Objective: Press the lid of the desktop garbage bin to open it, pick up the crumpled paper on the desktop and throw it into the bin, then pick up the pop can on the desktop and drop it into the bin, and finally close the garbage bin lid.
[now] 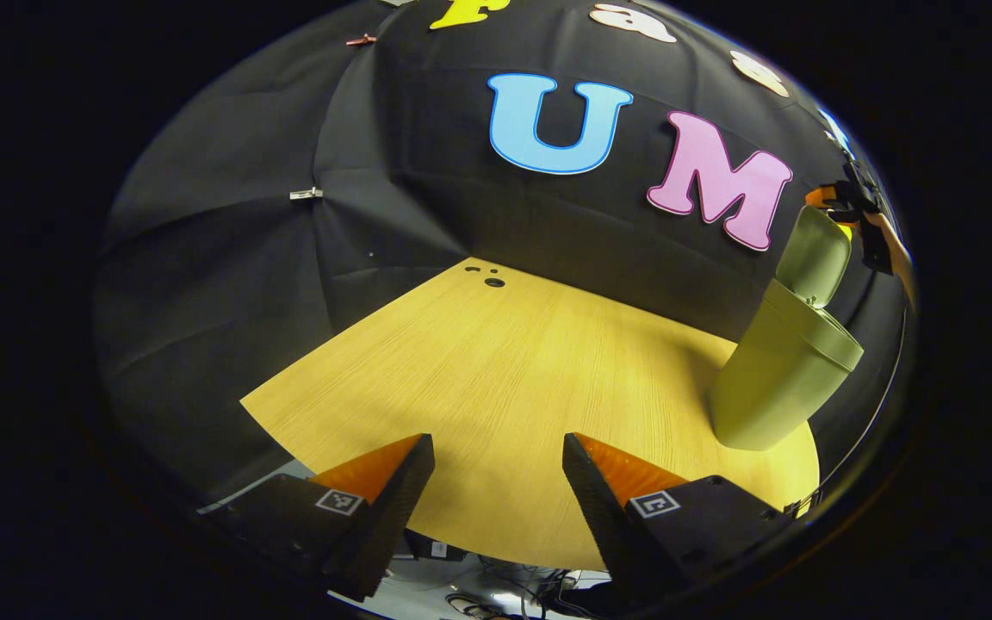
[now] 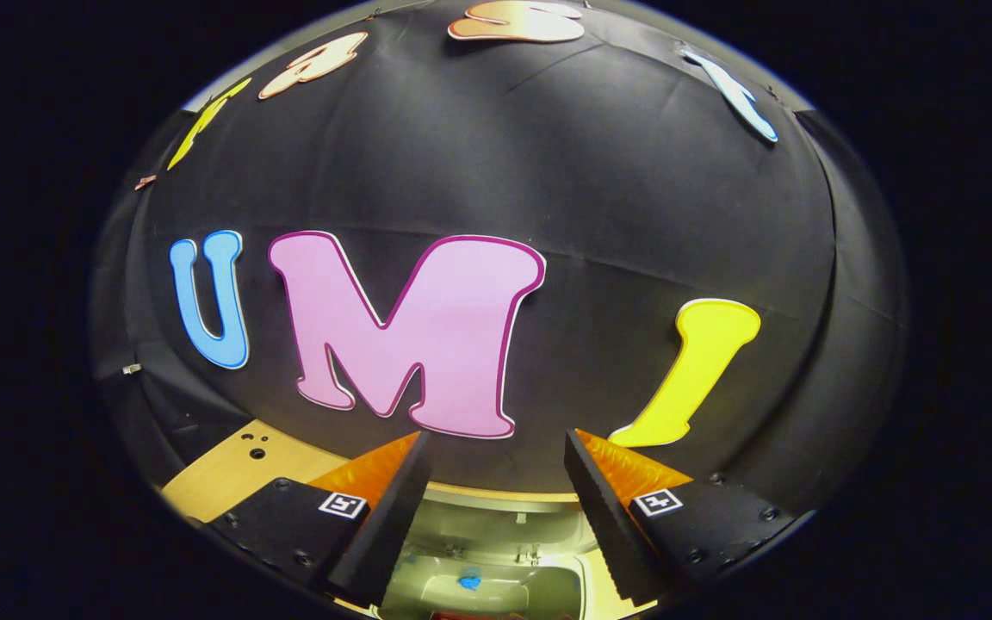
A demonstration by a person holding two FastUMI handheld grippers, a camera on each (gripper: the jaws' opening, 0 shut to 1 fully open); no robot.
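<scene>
In the left gripper view, the left gripper (image 1: 498, 482) hangs over the near edge of a pale wooden desk (image 1: 496, 379). Its two fingers (image 1: 393, 508) are spread wide apart, released, with nothing between them and nothing touching them; bare desk shows in the gap. Far to the right on the desk stands the garbage bin (image 1: 771, 379), an olive-green tub that leans in this curved view. Its lid (image 1: 815, 254) is raised, standing up behind the bin's mouth. Just beyond the lid, at the right edge, part of the other gripper shows, too small to tell how its fingers stand. A few small dark holes (image 1: 487, 277) mark the far end of the desk, near the black cloth wall (image 1: 229, 258).

In the right gripper view, the right gripper (image 2: 496, 482) is directly above the open bin (image 2: 496, 585), looking down into it. Its fingers (image 2: 397, 508) are also wide apart and released, holding nothing. Between them the bin's pale green inside is visible, with a small blue item (image 2: 468, 582) lying in it and something red at the very bottom edge; neither can be identified. A strip of desk (image 2: 220, 478) shows at the left.
</scene>
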